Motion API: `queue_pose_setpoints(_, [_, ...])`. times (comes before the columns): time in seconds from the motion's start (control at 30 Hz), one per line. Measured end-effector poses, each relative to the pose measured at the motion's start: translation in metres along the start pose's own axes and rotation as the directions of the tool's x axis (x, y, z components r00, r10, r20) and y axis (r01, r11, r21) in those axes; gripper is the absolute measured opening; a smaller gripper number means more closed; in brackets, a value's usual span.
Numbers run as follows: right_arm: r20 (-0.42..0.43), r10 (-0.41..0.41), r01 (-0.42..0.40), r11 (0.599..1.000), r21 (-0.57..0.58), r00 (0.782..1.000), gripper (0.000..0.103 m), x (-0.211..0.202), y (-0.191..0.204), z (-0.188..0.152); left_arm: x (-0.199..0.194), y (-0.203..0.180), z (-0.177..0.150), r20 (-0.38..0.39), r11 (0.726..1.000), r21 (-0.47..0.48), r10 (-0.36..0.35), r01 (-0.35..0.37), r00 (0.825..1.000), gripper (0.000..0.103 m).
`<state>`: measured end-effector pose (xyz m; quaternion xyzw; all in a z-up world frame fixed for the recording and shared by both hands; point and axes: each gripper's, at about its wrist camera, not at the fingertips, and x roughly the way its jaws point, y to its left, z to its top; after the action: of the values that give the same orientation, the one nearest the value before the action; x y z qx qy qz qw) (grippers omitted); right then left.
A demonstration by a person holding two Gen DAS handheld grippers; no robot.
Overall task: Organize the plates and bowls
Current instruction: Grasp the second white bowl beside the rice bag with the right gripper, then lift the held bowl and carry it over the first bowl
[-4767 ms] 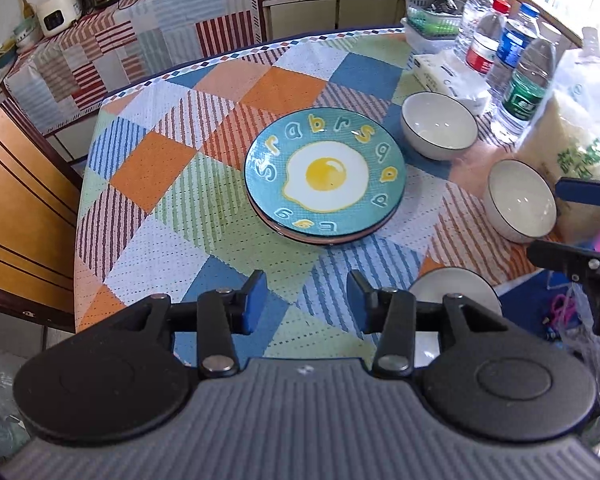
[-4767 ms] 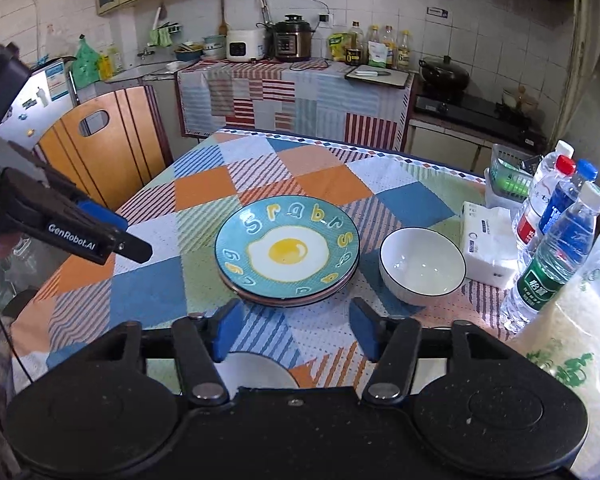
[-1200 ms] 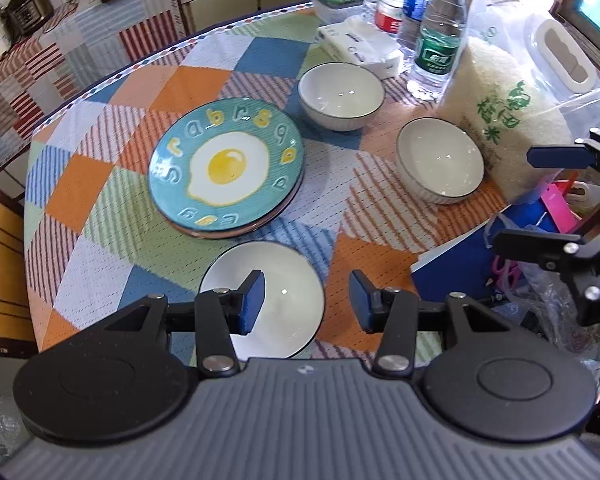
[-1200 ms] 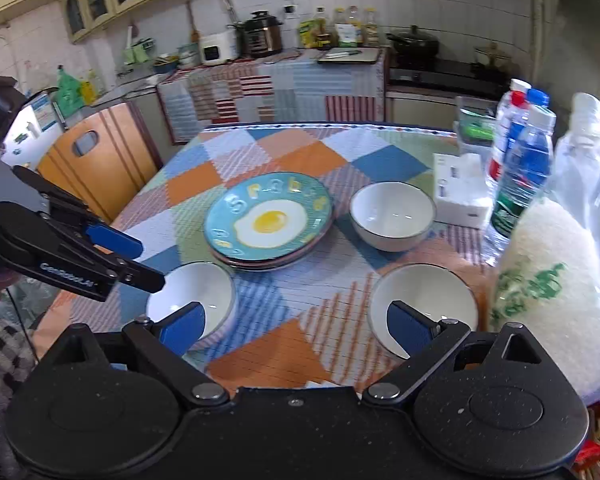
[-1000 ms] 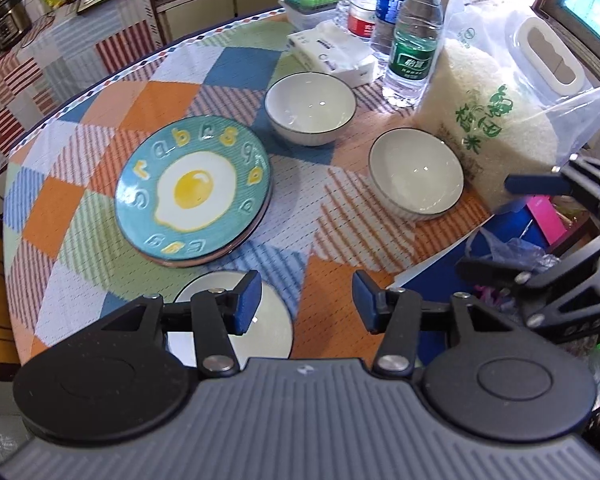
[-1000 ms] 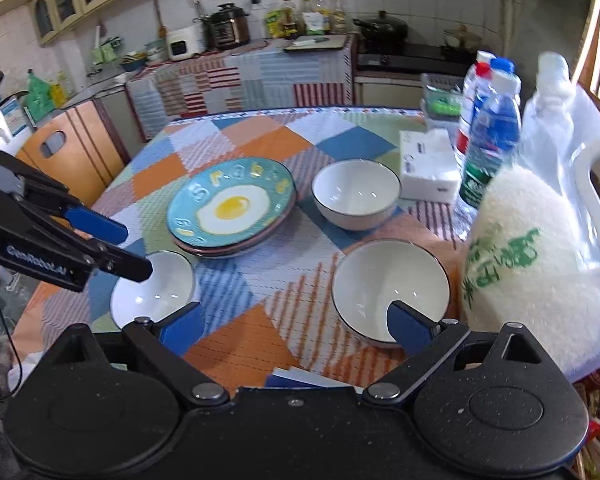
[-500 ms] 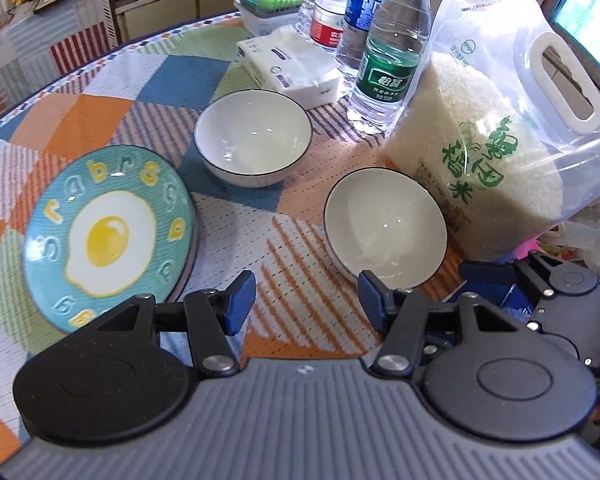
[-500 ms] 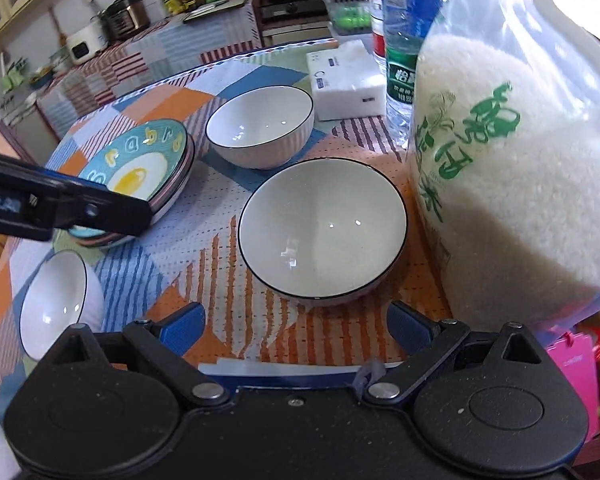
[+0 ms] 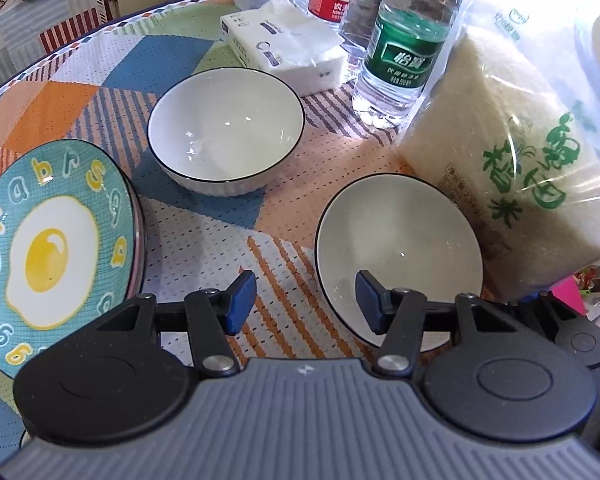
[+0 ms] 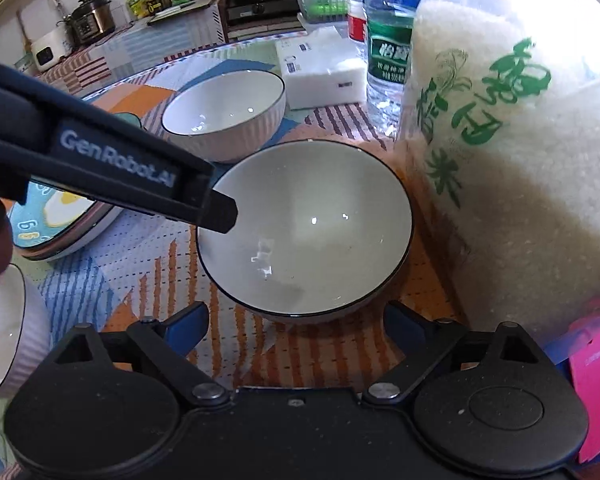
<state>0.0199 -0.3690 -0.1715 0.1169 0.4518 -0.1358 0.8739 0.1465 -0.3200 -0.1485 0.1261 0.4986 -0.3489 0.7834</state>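
1. "GenRobot.AI" reads along the left gripper (image 10: 220, 216), crossing the left of the frame, parted, holding nothing.
2. Right gripper (image 10: 296, 326) gapes wide, empty, before the near bowl (image 10: 306, 228), centre frame beside the rice bag (image 10: 512, 160).

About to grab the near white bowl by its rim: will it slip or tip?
The near bowl looks glazed, with glossy highlights inside, so probably slippery. Its rounded wall narrows toward the base, so a one-sided rim pinch may tilt it. Likely ceramic, so rigid but chippable against the rice bag.
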Motion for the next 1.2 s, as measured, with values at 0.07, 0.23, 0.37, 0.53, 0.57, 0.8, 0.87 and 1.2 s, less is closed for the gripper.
queue_pose_setpoints(0.07, [0.014, -0.005, 0.005, 1.000, -0.010, 1.000, 0.096, 0.004, 0.001, 0.000, 0.006, -0.003, 0.000, -0.008, 1.000, 0.011, -0.011, 0.011, 1.000, 0.044])
queue_pose_setpoints(0.23, [0.032, 0.017, -0.018, 0.999, 0.027, 0.999, 0.096, 0.015, -0.007, 0.002, 0.013, -0.014, -0.002, -0.017, 0.998, 0.062, -0.023, 0.024, 1.000, 0.021])
queue_pose_setpoints(0.37, [0.070, 0.026, -0.026, 1.000, -0.001, 0.997, 0.097, 0.018, -0.007, -0.001, 0.022, -0.014, -0.002, -0.030, 0.999, 0.054, 0.006, -0.004, 1.000, 0.012])
queue_pose_setpoints(0.53, [0.123, -0.007, 0.016, 0.997, -0.071, 0.992, 0.096, 0.021, 0.001, -0.006, 0.026, -0.009, -0.001, -0.033, 0.999, 0.035, -0.013, 0.014, 0.999, 0.011])
queue_pose_setpoints(0.57, [0.130, -0.016, 0.028, 0.996, -0.086, 0.991, 0.096, 0.023, 0.003, -0.007, 0.026, -0.008, 0.000, -0.035, 1.000, 0.023, -0.017, 0.017, 0.999, 0.011])
queue_pose_setpoints(0.8, [0.144, -0.032, 0.053, 0.988, -0.143, 0.989, 0.093, 0.022, 0.010, -0.010, 0.023, 0.000, -0.005, -0.064, 0.999, -0.007, -0.039, 0.038, 0.997, 0.011])
queue_pose_setpoints(0.87, [0.150, -0.017, 0.041, 0.986, -0.162, 0.989, 0.093, 0.018, 0.012, -0.012, 0.018, 0.005, -0.007, -0.071, 0.998, -0.024, -0.052, 0.050, 0.996, 0.011])
queue_pose_setpoints(1.2, [0.169, 0.058, -0.014, 0.968, -0.250, 0.984, 0.093, -0.024, 0.043, -0.010, -0.038, 0.013, -0.013, -0.099, 0.999, 0.043, 0.032, -0.028, 0.995, 0.012])
